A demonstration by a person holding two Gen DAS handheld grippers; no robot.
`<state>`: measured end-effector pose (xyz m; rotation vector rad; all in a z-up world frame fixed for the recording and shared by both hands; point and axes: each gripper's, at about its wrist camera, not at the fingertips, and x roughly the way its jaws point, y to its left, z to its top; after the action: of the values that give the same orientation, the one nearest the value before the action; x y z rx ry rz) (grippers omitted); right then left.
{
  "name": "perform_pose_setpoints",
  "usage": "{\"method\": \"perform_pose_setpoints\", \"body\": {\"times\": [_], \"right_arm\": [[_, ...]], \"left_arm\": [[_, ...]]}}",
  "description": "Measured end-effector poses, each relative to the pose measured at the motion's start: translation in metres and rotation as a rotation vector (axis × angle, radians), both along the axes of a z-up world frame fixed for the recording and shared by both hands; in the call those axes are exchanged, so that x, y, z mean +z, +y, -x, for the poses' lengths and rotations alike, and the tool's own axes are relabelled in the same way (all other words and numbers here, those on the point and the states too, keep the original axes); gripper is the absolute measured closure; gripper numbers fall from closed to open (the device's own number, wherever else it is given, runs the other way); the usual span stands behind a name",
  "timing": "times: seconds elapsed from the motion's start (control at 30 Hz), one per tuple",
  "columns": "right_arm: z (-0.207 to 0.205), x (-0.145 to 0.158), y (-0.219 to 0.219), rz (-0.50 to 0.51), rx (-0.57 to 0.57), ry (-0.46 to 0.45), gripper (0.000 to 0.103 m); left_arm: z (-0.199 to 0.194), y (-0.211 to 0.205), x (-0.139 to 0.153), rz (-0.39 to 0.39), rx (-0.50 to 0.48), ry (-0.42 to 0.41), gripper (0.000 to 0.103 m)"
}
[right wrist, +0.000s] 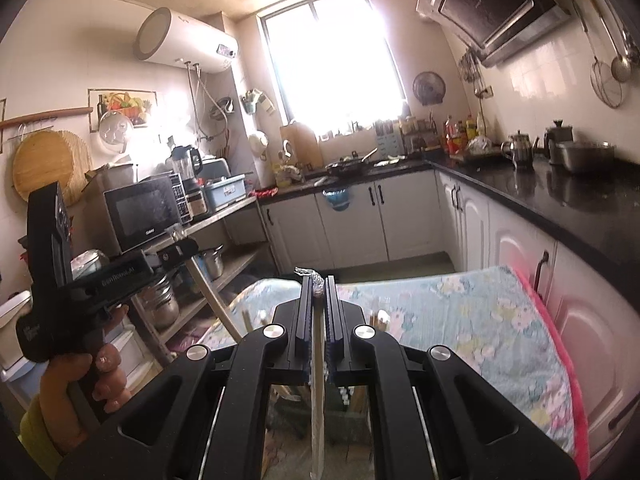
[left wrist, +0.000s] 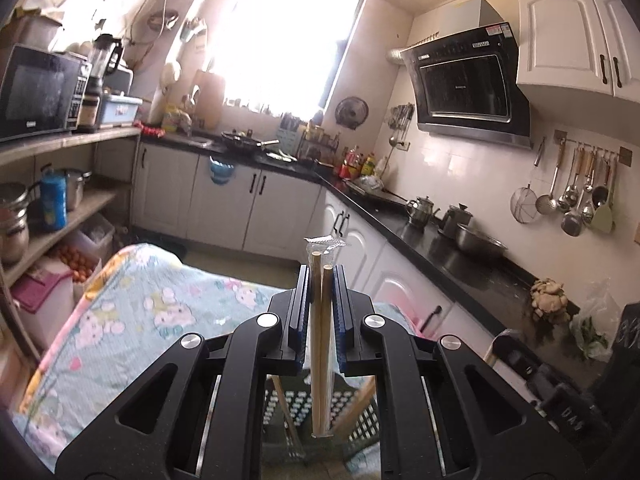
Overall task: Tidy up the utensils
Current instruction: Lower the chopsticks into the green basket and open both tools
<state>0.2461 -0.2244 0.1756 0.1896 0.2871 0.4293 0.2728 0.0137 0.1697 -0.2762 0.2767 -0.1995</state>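
While both tools are raised over the floral-covered surface (left wrist: pixel 132 312), a wrapped utensil is clamped in each.

In the left wrist view, the left tool (left wrist: pixel 322 276) is closed on a pair of wooden chopsticks (left wrist: pixel 323 340) in a clear wrapper, whose crimped end sticks out at 12 o'clock beyond the tips; a black slotted basket (left wrist: pixel 296 408) with wooden sticks leaning in it is seen below, at 6 o'clock. In the right wrist view, the right tool (right wrist: pixel 319 286) is shut on a second wrapped utensil (right wrist: pixel 318 420), its crinkled end showing past the tips and its long part hanging toward 6 o'clock. The left tool's body and the hand (right wrist: pixel 86 380) gripping it are seen at 8 o'clock. A black kitchen counter (right wrist: pixel 580 208) runs at 3 o'clock.
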Motion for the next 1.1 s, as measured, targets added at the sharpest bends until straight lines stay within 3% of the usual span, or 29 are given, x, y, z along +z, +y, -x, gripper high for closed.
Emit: {"method": "perform_pose_setpoints", "body": {"times": [0.5, 0.8, 1.1], "right_arm": [[-0.038, 0.020, 0.001, -0.008, -0.077, -0.126, 0.097], [-0.057, -0.003, 0.008, -0.011, -0.074, -0.160, 0.097], [-0.076, -0.035, 0.020, -0.002, -0.083, -0.116, 0.097]], "left_arm": [[-0.017, -0.009, -0.030, -0.024, 0.044, -0.004, 0.098], [-0.017, -0.012, -0.055, -0.034, 0.038, 0.020, 0.098], [-0.017, -0.009, -0.079, -0.032, 0.044, 0.057, 0.098]]}}
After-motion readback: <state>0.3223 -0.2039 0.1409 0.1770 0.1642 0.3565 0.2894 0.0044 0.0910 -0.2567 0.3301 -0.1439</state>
